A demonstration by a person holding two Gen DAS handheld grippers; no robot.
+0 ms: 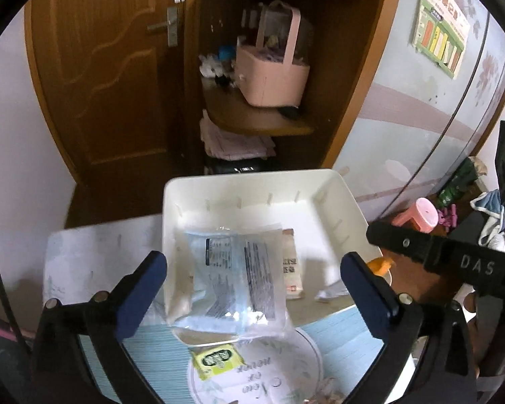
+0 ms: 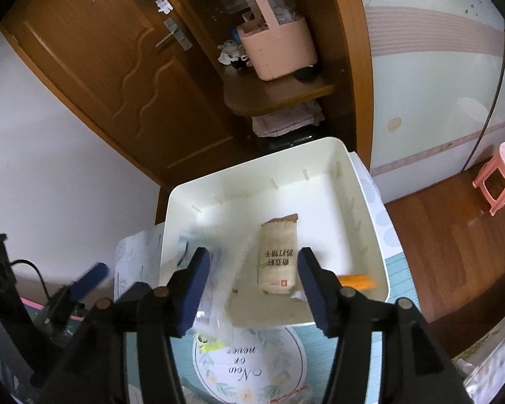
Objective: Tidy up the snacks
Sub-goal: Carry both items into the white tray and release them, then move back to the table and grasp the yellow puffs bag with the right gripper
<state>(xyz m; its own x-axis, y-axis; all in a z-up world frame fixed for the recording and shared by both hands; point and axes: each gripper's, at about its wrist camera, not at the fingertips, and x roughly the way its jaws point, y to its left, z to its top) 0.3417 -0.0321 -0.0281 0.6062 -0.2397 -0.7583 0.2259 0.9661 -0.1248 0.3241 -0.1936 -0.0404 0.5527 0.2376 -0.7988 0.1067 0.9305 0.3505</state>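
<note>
White bin, plain cream inside. In it a beige packet with dark lettering and a small red mark, plus a clear wrapper printed in dark blue and white text. An orange packet peeks at the bin's corner. On the surface, pale blue stripes and a white circle with leafy script. Yellow-green sachet there. Left tool and right tool: black arms, navy blue pads. Behind, brown wooden door, pink basket, pink stool.
</note>
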